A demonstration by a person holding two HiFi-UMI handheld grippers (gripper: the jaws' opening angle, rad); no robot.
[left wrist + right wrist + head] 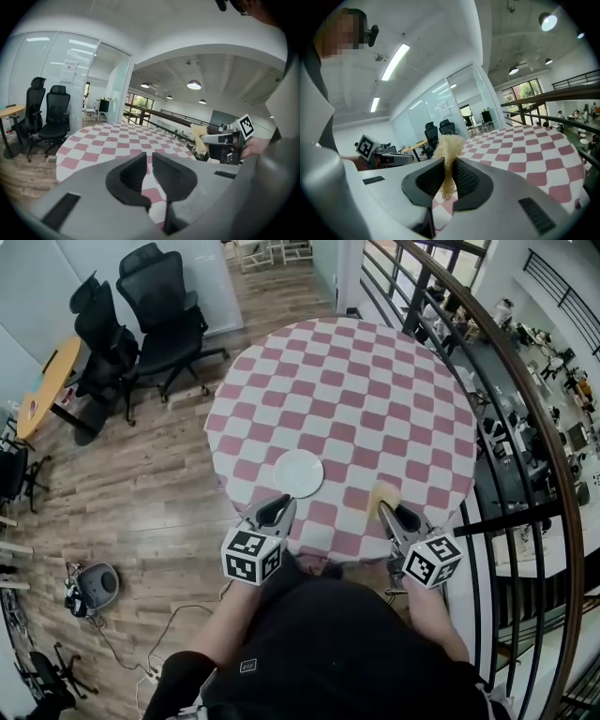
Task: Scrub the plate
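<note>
At the near edge of a round table point(375, 371) draped in red-and-white checked cloth, a person stands with a gripper in each hand. A white plate point(298, 472) lies flat on the cloth close to that near edge, a little left of its middle, with nothing on it. The left gripper point(278, 507) is held just short of the plate's near rim; whether it touches the rim cannot be told. Its fingers are drawn almost together, with only a sliver of checked cloth showing through the gap and nothing between them. The right gripper point(388, 512) hangs over the near right edge of the table, apart from the plate. Its fingers are pinched on a pale yellow, fibrous scrubbing pad point(382, 495), which stands up above the fingertips in a frayed tuft. Two black office chairs point(155, 315) stand on the wooden floor point(159, 493) beyond the table's far left edge, and a dark railing point(525, 381) curves past its right edge.
</note>
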